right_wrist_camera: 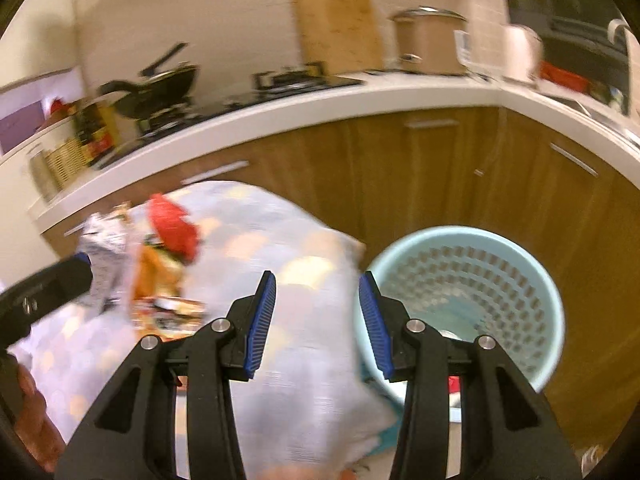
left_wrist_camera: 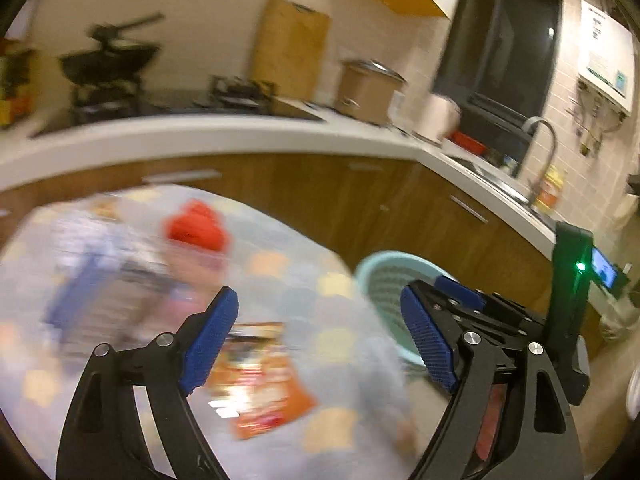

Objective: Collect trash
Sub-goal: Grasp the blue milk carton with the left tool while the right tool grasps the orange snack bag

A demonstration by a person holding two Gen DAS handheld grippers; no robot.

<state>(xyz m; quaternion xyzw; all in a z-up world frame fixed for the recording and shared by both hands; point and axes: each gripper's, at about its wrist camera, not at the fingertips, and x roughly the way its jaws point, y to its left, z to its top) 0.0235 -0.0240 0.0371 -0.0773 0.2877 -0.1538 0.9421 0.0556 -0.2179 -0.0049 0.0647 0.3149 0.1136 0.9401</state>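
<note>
Both tongs gape, gripping nothing: left gripper (left_wrist_camera: 320, 340) over the orange wrapper (left_wrist_camera: 262, 380), right gripper (right_wrist_camera: 318, 320) just left of the bin (right_wrist_camera: 464, 308). Everything's blurred; a rushed snatch could miss or bunch the tablecloth (right_wrist_camera: 304, 400).

Left claw (left_wrist_camera: 320, 344), right claw (right_wrist_camera: 317, 324): black arms, blue ribbed pads, silver screws.

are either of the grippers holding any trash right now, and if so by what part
Nothing is held. The left gripper and the right gripper both stand open with empty gaps, above the cloth-covered table; the orange wrapper lies loose on it.
</note>
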